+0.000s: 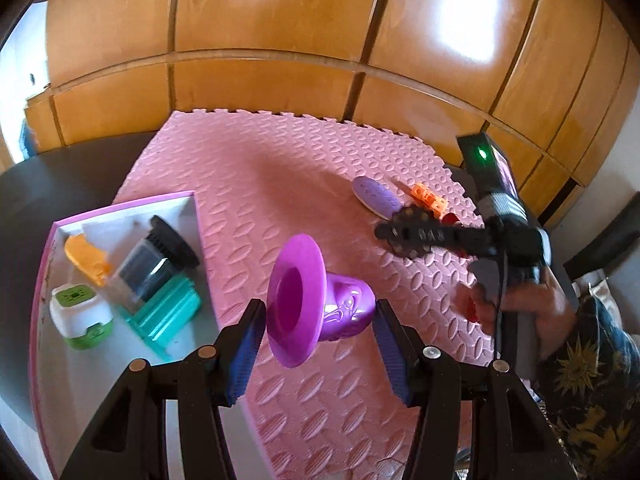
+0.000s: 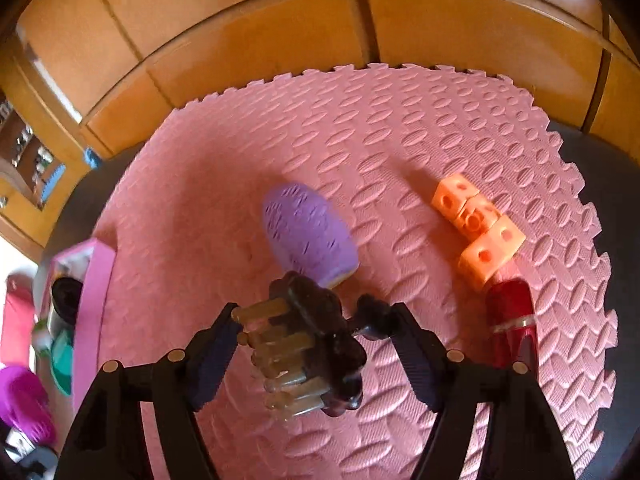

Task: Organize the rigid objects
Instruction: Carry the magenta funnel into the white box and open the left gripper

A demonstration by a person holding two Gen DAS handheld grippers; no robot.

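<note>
Left tongs [image 1: 318,334]: clenched on the purple cup [image 1: 316,300], blue pads pressing its body from both sides; the cup is carried on its side above the mat, wide flared rim turned toward the box.
Right tongs [image 2: 316,344]: grasping a black brush [image 2: 320,340] with pale bristles pointing left; in the left wrist view the same brush [image 1: 416,236] sticks out toward the lilac piece.
Right hand [image 1: 524,308]: wrapped around the handle of the right tool, dark patterned sleeve behind it.
Pink foam mat [image 2: 360,128]: textured with oval bumps, jigsaw edges, lying on the dark bench [image 1: 60,176].
Pink-rimmed box [image 1: 120,204]: sits on the bench at the mat's left edge, white inside.
Box contents: an orange piece [image 1: 86,258], a clear jar with black lid [image 1: 156,260] lying on its side, a teal ribbed item [image 1: 168,312] partly under the jar, a white and green container [image 1: 80,312].
Lilac oval piece [image 2: 308,234]: lies on the mat just beyond the brush head, dotted with small marks.
Orange cube chain [image 2: 476,228]: three linked holed cubes on the mat, right of the lilac piece.
Red cylinder [image 2: 512,320]: lies on the mat just beside the nearest cube, beside the right finger.
Background: wooden cabinet panels [image 1: 280,32] behind the bench.
</note>
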